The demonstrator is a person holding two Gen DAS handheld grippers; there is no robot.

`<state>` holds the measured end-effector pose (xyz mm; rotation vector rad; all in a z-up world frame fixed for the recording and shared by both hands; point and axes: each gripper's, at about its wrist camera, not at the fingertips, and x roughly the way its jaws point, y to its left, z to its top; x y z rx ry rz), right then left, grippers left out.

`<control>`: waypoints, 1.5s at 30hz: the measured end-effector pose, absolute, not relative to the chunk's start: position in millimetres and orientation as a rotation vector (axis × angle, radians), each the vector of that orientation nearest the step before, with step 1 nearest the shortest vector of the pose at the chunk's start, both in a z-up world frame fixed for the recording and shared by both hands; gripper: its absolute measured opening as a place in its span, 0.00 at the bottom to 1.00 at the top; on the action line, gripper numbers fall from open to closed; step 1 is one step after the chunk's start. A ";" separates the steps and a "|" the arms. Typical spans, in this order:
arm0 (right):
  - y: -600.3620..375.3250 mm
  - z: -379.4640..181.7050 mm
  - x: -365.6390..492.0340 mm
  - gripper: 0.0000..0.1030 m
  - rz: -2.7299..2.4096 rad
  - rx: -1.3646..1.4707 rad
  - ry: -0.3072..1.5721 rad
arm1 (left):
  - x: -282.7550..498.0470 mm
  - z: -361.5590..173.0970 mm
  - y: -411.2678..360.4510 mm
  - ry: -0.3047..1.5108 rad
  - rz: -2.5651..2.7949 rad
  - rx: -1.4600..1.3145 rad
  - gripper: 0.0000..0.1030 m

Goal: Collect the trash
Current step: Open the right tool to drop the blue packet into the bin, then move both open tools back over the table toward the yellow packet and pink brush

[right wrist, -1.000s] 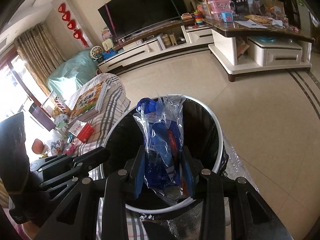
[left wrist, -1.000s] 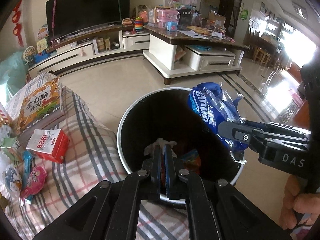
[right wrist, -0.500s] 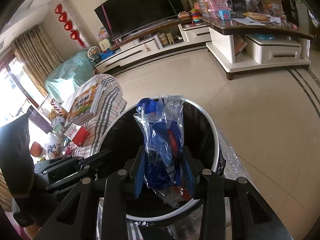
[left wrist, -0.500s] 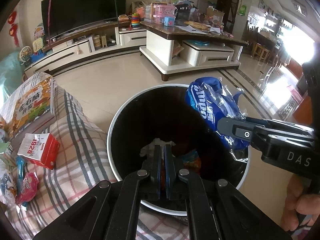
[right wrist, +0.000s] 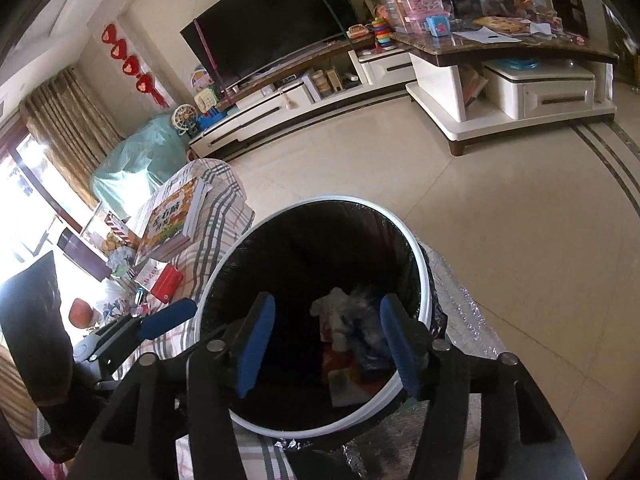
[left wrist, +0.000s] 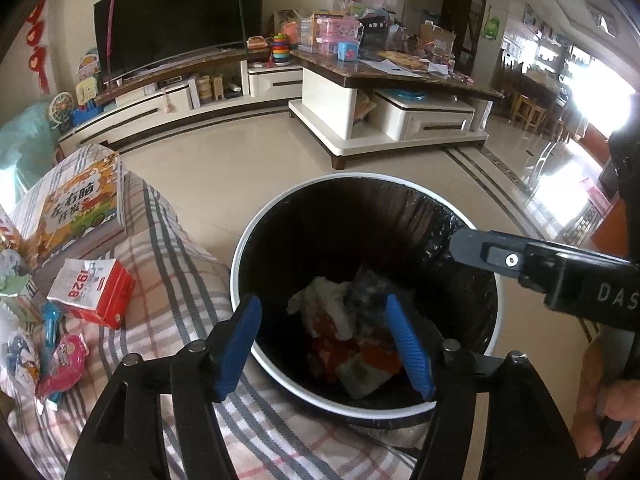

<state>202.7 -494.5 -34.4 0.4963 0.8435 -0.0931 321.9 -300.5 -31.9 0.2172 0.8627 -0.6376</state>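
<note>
Both the left gripper [left wrist: 326,344] and right gripper [right wrist: 326,354] hover over the trash bin [left wrist: 256,240], jaws apart and empty. Wrappers [left wrist: 352,340] lie inside. Next, swing toward nine o'clock for the red carton [left wrist: 94,294] on the plaid blanket [left wrist: 176,276], approaching low and square.

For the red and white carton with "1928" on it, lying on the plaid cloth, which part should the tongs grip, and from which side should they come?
Grip the red and white carton across its narrow thickness at the red end, which points toward the bin. Come from above with the left tongs, now open. It lies flat on the plaid cloth, with open cloth on that side.
</note>
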 end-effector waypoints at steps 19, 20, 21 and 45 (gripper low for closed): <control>-424.3 -31.7 181.1 0.78 -0.030 0.461 0.798 | 271.2 -41.5 -202.1 0.872 -0.477 0.121 0.75; -420.8 -31.1 179.8 0.78 -0.024 0.458 0.795 | 266.4 -41.5 -195.8 0.870 -0.464 0.116 0.75; -415.5 -29.9 179.8 0.79 -0.015 0.454 0.792 | 264.1 -41.6 -191.2 0.870 -0.456 0.112 0.75; -292.3 -54.0 184.1 0.83 0.210 0.343 0.801 | 179.6 -44.7 -45.3 0.923 -0.139 -0.053 0.75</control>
